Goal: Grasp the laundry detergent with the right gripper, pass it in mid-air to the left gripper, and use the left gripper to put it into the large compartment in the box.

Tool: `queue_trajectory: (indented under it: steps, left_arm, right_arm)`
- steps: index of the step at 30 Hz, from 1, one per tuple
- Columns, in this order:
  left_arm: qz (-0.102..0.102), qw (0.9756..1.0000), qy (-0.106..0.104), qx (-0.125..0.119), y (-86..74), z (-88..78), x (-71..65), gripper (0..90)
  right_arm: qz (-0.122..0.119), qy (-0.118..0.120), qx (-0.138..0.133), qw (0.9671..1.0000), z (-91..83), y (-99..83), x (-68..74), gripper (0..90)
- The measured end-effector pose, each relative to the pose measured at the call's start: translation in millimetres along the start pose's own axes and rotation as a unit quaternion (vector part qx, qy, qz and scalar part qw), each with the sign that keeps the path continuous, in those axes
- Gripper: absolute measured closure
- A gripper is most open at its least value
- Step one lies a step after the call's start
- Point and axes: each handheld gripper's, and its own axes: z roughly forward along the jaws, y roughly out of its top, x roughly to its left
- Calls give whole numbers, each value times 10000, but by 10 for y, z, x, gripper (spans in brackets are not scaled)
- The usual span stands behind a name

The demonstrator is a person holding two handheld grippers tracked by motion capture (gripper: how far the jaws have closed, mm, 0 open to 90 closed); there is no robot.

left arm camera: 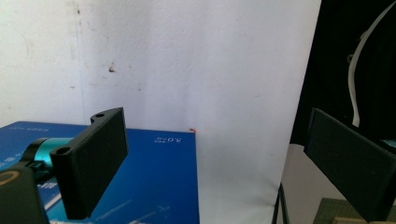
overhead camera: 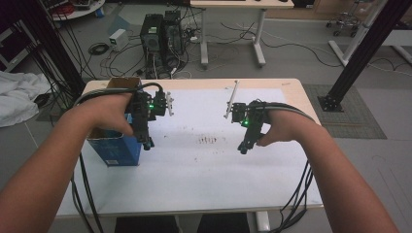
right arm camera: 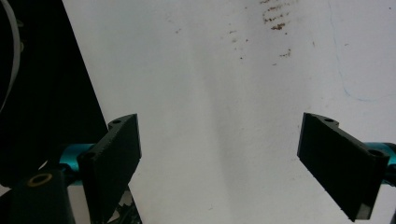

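Now both grippers hang released over the white paper-covered table [overhead camera: 204, 160].
Left gripper [overhead camera: 147, 143] beside the blue cardboard box [overhead camera: 116, 150]; right gripper [overhead camera: 243, 148] apart, both gaping, empty.

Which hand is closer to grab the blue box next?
Probably the left. The left gripper sits right beside the blue box at the table's left edge, with its jaws open and the box just beneath one of them. The right gripper hovers over bare white paper, far from the box.
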Motion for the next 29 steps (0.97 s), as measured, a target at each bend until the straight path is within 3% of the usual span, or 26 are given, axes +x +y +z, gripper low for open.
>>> queue_trajectory:
  steps: [6, 10, 29]
  left_arm:
    - [7, 10000, 10, 0, 29, 40, 20, 63]
    - [1, 10000, 0, -36, 27, 30, 25, 62]
    - [-48, 9999, 70, -94, -3, 17, 36, 63]
  right_arm:
    - [-44, 5, 22, 10000, 23, 7, -21, 127]
    - [132, -21, 34, 9999, 7, -16, -34, 127]
    - [105, 27, -97, 9999, -18, 7, -26, 127]
